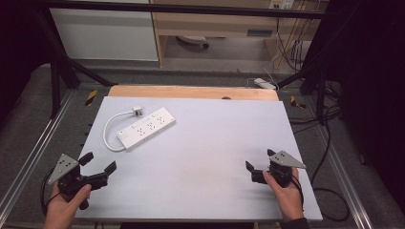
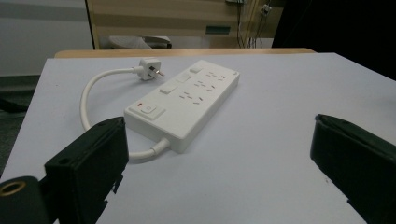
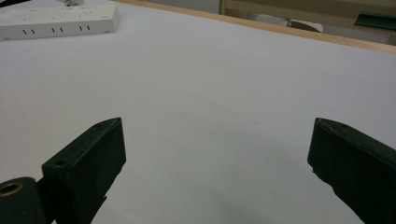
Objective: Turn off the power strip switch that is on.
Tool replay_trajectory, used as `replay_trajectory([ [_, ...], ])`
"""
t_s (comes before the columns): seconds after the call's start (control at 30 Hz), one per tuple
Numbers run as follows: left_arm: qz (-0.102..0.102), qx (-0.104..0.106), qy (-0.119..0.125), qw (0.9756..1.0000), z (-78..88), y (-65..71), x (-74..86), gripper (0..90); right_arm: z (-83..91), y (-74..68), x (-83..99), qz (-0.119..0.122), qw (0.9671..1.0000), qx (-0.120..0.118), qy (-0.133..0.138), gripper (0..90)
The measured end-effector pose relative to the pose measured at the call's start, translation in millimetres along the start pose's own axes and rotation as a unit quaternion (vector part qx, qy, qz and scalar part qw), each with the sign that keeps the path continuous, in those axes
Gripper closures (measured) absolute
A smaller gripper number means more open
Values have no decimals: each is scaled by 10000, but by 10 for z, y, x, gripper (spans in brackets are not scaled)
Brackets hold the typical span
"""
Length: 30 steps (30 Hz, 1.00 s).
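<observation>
High view has the power strip [image 1: 146, 128] lying just beyond the left gripper [image 1: 100, 162], far from the right gripper [image 1: 258, 160]; both gape wide, holding nothing.

Lab: framed rig [image 1: 57, 71], trailing cables [image 1: 291, 45]

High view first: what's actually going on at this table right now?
Nothing is being handled yet. A person holds the left gripper and the right gripper at the near corners of the table, both with jaws apart and empty. A white power strip lies untouched at the far left, its cord looped round to the loose plug.
</observation>
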<state>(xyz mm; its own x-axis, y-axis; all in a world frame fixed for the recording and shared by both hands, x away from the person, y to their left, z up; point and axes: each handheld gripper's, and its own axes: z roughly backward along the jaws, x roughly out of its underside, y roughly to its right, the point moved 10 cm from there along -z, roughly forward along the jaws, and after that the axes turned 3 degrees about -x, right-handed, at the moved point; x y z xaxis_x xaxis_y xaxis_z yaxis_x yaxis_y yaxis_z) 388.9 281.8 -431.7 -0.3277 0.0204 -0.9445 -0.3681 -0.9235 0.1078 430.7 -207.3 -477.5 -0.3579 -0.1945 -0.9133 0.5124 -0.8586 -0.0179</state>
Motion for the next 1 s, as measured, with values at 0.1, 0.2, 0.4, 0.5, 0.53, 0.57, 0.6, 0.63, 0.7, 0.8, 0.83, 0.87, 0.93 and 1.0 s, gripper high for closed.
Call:
replay_trajectory([
  [0.1,-4,23,5,10000,6,15,-4,42,-3,-5,2,-16,10000,-12,-8,45],
  [0.2,-42,79,-10,10000,3,32,-13,42,3,-1,-1,-14,10000,2,-3,44],
  [0.4,-17,113,-5,9999,-5,35,-72,42,-1,-8,-3,-14,10000,14,-5,40],
  [0.5,-5,131,8,9999,-31,36,-125,42,-2,-20,-7,-27,10000,-2,-3,36],
  [0.53,5,126,-5,9999,-46,34,-139,43,-7,-26,-4,-31,10000,-14,-21,32],
  [0.57,-3,104,-19,9999,-61,26,-152,45,-10,-27,-3,-40,10000,-16,-28,30],
  [0.6,51,76,-22,10000,-92,17,-180,48,-14,-30,-1,-63,10000,-32,-42,29],
  [0.63,156,83,4,9998,-106,18,-198,51,-17,-38,1,-95,9999,-59,-52,29],
  [0.7,245,101,3,9996,-122,25,-207,54,-20,-43,3,-107,9999,-75,-60,29],
  [0.8,198,90,0,9998,-170,60,-225,54,-29,-78,3,-97,9998,-156,-77,25],
  [0.83,196,101,0,9998,-185,68,-234,54,-30,-84,3,-79,9998,-169,-82,25],
  [0.87,164,88,-12,9998,-198,70,-243,54,-30,-84,3,-79,9998,-169,-82,25],
  [0.93,119,74,-33,9999,-227,72,-267,54,-31,-99,-1,-94,9997,-222,-67,23],
  [1.0,83,68,-44,9999,-255,76,-303,54,-28,-103,-5,-94,9997,-233,-56,22],
])
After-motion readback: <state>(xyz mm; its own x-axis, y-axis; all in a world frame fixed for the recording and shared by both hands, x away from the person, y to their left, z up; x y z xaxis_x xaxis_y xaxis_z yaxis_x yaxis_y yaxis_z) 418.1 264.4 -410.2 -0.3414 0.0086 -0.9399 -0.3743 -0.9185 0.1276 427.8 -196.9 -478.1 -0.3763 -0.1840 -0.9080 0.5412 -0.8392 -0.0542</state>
